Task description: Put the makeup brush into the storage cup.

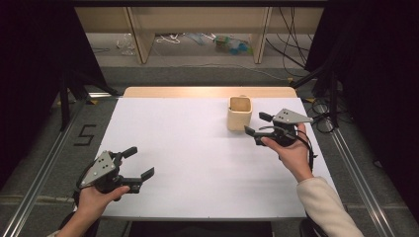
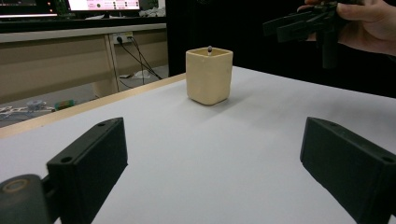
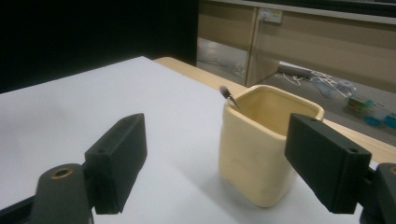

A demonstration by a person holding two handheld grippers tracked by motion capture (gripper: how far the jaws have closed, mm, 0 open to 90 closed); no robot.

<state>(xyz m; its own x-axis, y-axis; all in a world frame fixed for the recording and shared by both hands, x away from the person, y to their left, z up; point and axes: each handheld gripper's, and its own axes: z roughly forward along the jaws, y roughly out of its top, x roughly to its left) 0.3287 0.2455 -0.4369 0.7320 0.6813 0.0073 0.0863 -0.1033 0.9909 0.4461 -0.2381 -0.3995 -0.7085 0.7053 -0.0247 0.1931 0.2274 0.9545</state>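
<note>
We note a cream square cup (image 1: 239, 113) standing upright on the white counter (image 1: 197, 153), toward the far right part of its top. From above we see into its open mouth but nothing of its contents.

The right tool (image 1: 258, 129) is held by the right hand (image 1: 292, 150) just to the right of the cup, jaws pointing left at it. Jaws stand wide apart, gripping nothing, and are not touching the cup. The right gripper view puts the cup (image 3: 261, 144) close ahead, slightly right of the middle between the two black jaws, its far corner behind the right-hand jaw. That view adds what the high one hides: a thin stick with a dark rounded tip (image 3: 227, 93) leans against the cup's inner rim and pokes above it.

The left tool (image 1: 139, 163) sits at the near left of the counter in the left hand (image 1: 96, 197), well apart from the cup. Its jaws are also wide, with bare counter between them. The left gripper view shows the cup (image 2: 209, 74) far off across the counter, with the same dark tip (image 2: 209, 48) just clearing the rim. It also catches the right tool (image 2: 286, 28) at upper right, raised off the counter beside the cup, which the high view leaves unclear.

Beyond the counter's far edge the high view shows floor and loose cables (image 1: 291, 44).
</note>
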